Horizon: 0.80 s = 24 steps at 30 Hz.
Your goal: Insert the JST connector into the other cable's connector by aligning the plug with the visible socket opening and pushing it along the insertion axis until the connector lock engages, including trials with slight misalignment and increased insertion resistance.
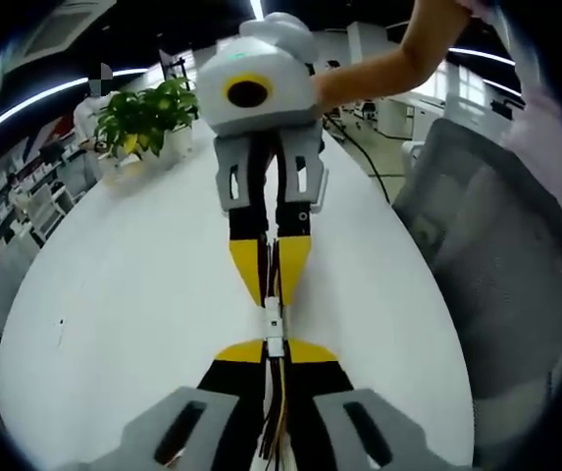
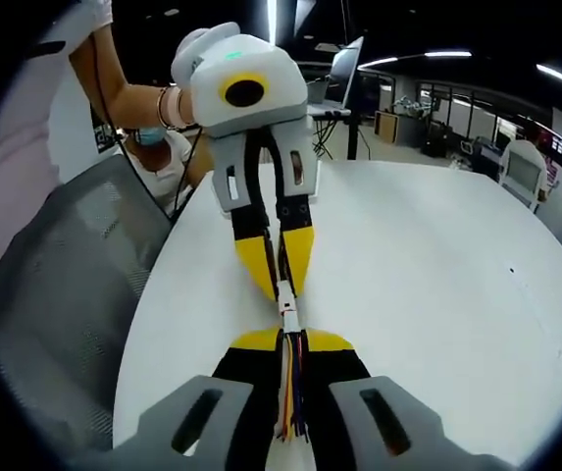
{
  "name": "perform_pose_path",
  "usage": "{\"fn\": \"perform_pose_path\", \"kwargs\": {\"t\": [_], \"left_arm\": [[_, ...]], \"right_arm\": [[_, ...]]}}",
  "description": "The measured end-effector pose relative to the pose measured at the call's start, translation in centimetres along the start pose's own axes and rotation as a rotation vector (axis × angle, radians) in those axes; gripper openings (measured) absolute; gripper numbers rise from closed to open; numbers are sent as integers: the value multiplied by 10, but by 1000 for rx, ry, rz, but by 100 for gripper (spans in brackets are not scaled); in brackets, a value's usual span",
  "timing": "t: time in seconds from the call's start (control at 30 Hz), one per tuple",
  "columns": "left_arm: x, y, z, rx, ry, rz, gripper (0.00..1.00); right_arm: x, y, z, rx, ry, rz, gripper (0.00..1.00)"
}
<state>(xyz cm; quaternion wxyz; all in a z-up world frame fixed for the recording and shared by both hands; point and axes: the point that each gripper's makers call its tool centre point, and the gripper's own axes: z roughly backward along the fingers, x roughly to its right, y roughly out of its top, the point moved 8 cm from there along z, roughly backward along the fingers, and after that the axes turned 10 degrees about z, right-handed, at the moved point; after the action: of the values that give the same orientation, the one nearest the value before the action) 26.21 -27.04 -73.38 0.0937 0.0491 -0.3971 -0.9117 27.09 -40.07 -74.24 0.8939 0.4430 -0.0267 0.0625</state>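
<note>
Left tool (image 1: 275,351) closed on a bundle of coloured wires (image 1: 276,412), its white connector (image 1: 275,343) poking out past the yellow tips. Right tool (image 2: 288,341) likewise clamped on its own wires (image 2: 293,392), white connector (image 2: 286,316) at the tips. Both held nose to nose above the white surface (image 1: 143,294), connectors touching end to end, seemingly joined; potted plant (image 1: 148,118) at the far edge, grey mesh chair (image 2: 55,294) alongside.

yellow-tipped claw (image 1: 273,345), white connector (image 1: 274,322), white table (image 1: 143,294)

Bright ceiling strips, sharp centre, perhaps edge-warped
</note>
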Motion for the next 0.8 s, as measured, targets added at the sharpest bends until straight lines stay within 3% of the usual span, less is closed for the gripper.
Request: {"fn": "perform_pose_path", "kwargs": {"t": [0.4, 0.8], "left_arm": [[0, 1, -1, 9, -3, 7, 0], [2, 3, -2, 18, -17, -39, 0]], "right_arm": [[-1, -2, 1, -7, 0, 14, 3], [-2, -3, 5, -2, 11, -1, 3]]}}
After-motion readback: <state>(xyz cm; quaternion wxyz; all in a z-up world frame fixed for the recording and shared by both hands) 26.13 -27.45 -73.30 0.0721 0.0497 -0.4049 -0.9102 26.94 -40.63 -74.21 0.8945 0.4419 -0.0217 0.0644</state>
